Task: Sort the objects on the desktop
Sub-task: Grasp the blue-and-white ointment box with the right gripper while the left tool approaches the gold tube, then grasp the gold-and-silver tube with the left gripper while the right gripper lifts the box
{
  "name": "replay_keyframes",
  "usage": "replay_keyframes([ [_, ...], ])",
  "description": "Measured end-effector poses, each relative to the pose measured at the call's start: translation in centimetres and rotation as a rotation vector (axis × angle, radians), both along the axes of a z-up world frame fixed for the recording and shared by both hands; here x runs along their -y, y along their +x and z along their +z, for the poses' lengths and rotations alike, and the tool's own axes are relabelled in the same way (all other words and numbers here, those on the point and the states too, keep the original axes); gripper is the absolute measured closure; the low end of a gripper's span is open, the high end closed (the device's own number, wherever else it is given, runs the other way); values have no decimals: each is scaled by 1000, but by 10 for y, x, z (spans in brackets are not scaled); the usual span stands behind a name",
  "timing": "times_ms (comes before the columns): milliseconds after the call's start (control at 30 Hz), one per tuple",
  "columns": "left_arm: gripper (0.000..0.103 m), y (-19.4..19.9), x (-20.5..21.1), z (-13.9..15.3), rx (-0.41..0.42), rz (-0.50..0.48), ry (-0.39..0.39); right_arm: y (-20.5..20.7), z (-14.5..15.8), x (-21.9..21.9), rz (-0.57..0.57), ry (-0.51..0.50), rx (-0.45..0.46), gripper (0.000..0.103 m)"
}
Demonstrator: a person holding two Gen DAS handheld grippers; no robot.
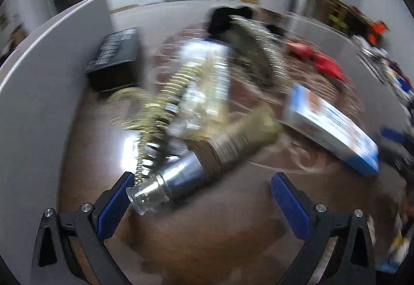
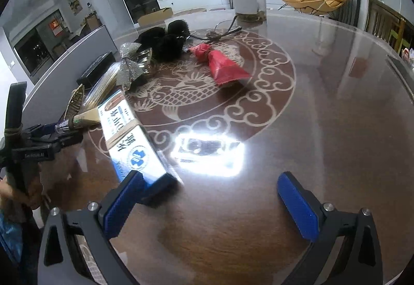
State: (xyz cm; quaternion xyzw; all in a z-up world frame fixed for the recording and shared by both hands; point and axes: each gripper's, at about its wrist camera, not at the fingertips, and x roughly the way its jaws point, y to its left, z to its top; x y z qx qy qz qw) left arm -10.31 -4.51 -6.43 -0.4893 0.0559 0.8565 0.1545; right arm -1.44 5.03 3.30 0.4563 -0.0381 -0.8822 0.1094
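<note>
the table (image 2: 323,109) is glossy dark brown, round-edged, with a pale fish-and-cloud inlay at its middle. one blue-and-white cardboard box (image 2: 132,140), long and rectangular, lies left of the inlay, its near end just beside the left pad of the right tongs (image 2: 211,203), which stand wide and empty. one red crinkled packet (image 2: 222,65), tied at the neck, lies on the inlay. behind it sit three black fluffy balls (image 2: 165,42) and one silver glittery bow (image 2: 129,62). the left tongs (image 1: 201,198) also gape wide, holding nothing; between their ribbed blue pads lies one bottle-like thing (image 1: 181,176) (clear neck, shiny metal collar, possibly a wrapped body — the view is smeared).
</note>
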Motion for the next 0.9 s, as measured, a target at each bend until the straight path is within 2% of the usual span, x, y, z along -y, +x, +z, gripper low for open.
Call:
replay_keyframes([
  [100, 0, 15, -14, 3, 31, -111, 49, 2, -1, -8, -6, 16, -18, 0],
  [167, 0, 22, -19, 7, 33, -153, 40, 2, -5, -9, -7, 67, -19, 0],
  [333, 0, 11, -17, 10, 27, -123, -9, 4, -10, 8, 55, 174, -25, 0],
  [467, 0, -4, -31, 2, 57, -144, -57, 2, -11, 9, 60, 179, -25, 0],
  [567, 0, -8, -49, 2, 39, -191, -105, 2, -11, 9, 61, 179, -26, 0],
  [733, 0, -8, -61, 5, 70, -214, -83, 2, -11, 10, 61, 178, -26, 0],
  [900, 2, 11, -87, 5, 64, -312, -92, 2, -11, 10, 62, 178, -26, 0],
])
